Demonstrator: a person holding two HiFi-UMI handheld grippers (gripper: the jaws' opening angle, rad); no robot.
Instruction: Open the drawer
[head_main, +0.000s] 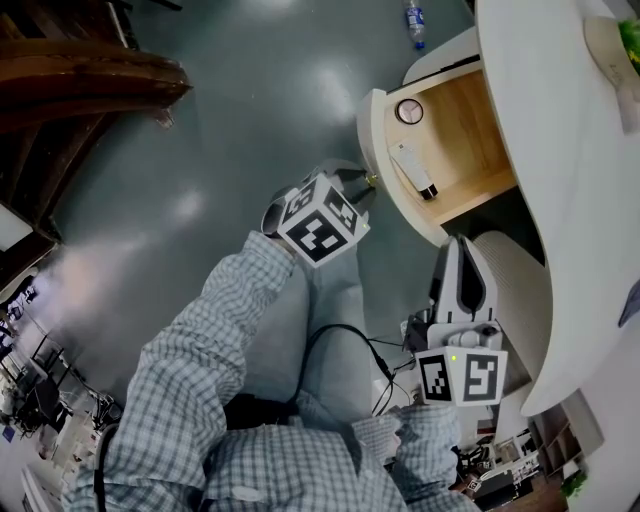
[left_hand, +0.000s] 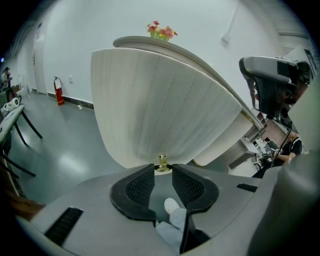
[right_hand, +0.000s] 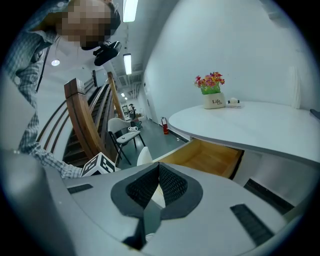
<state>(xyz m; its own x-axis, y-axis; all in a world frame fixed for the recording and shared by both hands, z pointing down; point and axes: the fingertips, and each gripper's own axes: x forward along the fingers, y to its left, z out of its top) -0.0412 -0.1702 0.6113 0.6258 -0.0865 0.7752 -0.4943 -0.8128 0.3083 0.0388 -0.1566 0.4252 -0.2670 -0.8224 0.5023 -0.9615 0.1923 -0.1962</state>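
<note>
Checked sleeves (head_main: 190, 380) fill the lower left of the head view, and from them the left gripper (head_main: 358, 190) reaches up toward the middle of the frame, ending at the cream drawer front (head_main: 374, 120). Its own view shows the jaws parted a little, with the small brass knob (left_hand: 162, 161) sitting right at the gap between the tips. The gap looks wider than the knob's head, so I judge it is not pinched. The drawer (head_main: 470, 100) itself lies in the upper right of the head view, standing well out from under the white tabletop (head_main: 545, 170), its wooden inside bare except for a round tin (head_main: 409, 111) and a tube (head_main: 415, 170). The right gripper (head_main: 462, 250) hangs at lower right, just below the drawer's near corner, with its jaws pressed together on nothing. The main risk, as I read it, is the knob: it is small and looks smooth, and with the tips loose around it any further pull could slip off it (or the tips could scrape the front panel). A second risk is overtravel. The drawer already looks close to fully out, so a hard tug might bring it off its runners or send the loose items sliding. The right gripper, so near the drawer's lower edge, could also be knocked if the drawer swings or drops.
</note>
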